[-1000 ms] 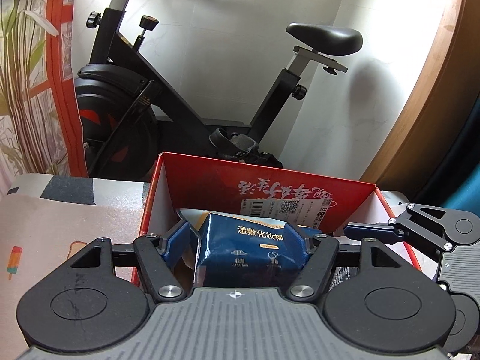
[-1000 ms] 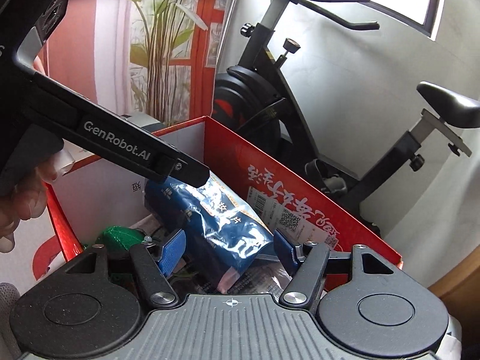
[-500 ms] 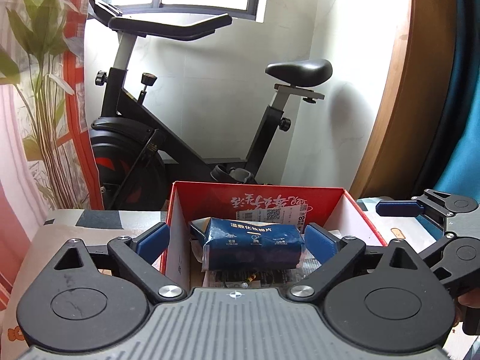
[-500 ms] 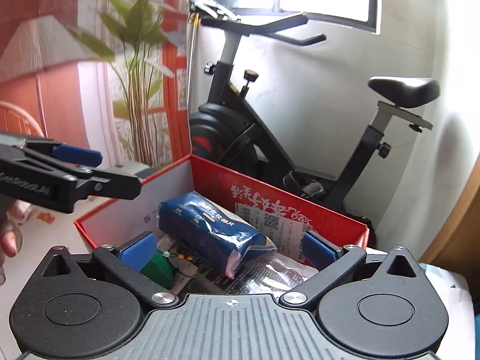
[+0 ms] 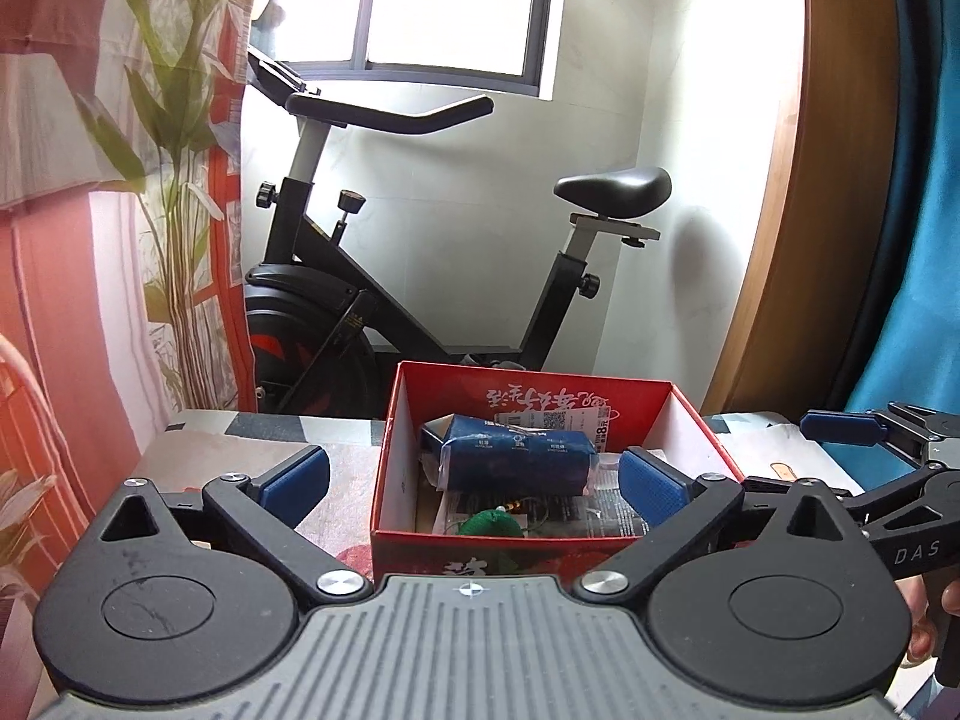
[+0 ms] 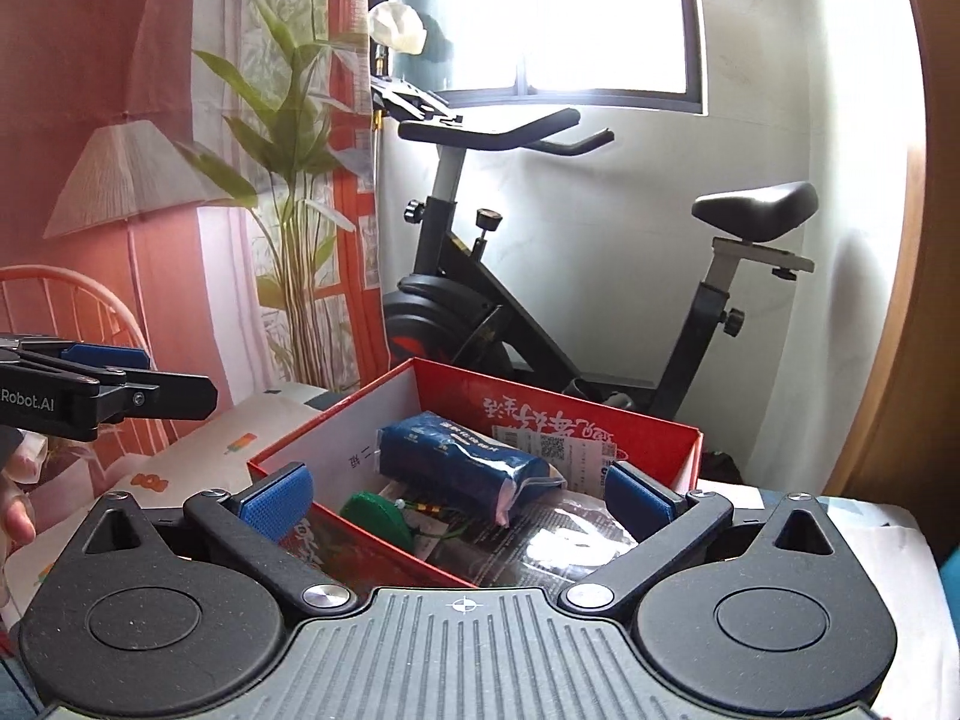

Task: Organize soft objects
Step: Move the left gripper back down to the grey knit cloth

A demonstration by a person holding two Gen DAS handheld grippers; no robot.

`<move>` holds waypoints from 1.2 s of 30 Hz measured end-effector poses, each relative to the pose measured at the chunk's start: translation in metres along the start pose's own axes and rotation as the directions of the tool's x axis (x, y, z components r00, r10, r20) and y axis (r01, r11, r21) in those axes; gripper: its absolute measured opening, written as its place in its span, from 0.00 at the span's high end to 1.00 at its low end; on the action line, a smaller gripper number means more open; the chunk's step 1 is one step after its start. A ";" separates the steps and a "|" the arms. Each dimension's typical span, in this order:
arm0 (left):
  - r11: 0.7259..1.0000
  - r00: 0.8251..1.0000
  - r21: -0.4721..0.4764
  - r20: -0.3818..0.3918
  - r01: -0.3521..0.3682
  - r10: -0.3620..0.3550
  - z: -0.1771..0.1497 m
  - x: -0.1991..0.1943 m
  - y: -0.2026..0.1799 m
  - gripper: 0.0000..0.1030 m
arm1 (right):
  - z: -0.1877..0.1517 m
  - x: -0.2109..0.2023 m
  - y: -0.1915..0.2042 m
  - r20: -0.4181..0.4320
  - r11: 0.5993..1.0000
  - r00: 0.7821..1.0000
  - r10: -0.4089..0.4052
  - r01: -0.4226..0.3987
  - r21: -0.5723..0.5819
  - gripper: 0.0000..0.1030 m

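Both the left gripper [image 5: 474,483] and right gripper [image 6: 459,498] gape wide, empty. The soft blue plastic-wrapped pack [image 5: 516,461] lies at twelve o'clock inside the red cardboard box [image 5: 690,420], long axis crosswise, about equally near both.

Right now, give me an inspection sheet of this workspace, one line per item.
Surface: patterned cloth covers the table under the box.
Job's things: blue soft pack lies on top inside the red box; green round item sits below it at the near wall.
Clutter: clear-wrapped packets line the box floor.
Grippers: left gripper open, its jaws opening, nothing between the pads; right gripper open, holding nothing.
Cables: nothing seen.
Surroundings: exercise bike behind the table, window above, printed curtain at left.
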State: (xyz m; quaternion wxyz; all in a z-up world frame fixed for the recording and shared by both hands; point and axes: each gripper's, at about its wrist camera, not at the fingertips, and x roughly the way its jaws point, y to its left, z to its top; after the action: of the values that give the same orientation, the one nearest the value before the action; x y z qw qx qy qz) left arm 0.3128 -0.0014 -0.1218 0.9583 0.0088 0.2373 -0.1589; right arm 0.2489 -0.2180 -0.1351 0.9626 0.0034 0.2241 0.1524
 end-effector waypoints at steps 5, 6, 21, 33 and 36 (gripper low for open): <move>0.999 0.999 -0.011 0.030 -0.030 0.030 -0.016 -0.032 0.001 0.00 | -0.018 -0.030 0.007 0.025 0.999 1.000 -0.015 0.014 0.030 0.00; 0.999 0.999 -0.010 0.036 -0.036 0.036 -0.020 -0.038 0.001 0.00 | -0.022 -0.035 0.008 0.028 0.999 0.999 -0.020 0.019 0.033 0.00; 0.993 0.992 -0.044 0.066 -0.107 0.109 -0.083 -0.097 -0.003 0.00 | -0.092 -0.089 0.015 0.056 0.992 0.992 -0.112 0.108 0.066 0.00; 0.994 0.993 -0.037 0.045 -0.106 0.107 -0.128 -0.109 -0.012 0.00 | -0.157 -0.097 0.024 0.013 0.992 0.993 -0.113 0.113 0.050 0.00; 0.993 0.992 -0.031 0.038 -0.117 0.118 -0.136 -0.107 -0.013 0.00 | -0.167 -0.093 0.027 -0.004 0.992 0.993 -0.117 0.117 0.046 0.00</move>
State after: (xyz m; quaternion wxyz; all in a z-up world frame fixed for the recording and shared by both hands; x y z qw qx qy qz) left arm 0.1582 0.0309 -0.1927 0.9706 0.0057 0.2195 -0.0987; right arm 0.0897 -0.2304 -0.2429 0.9694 0.0122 0.2279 0.0906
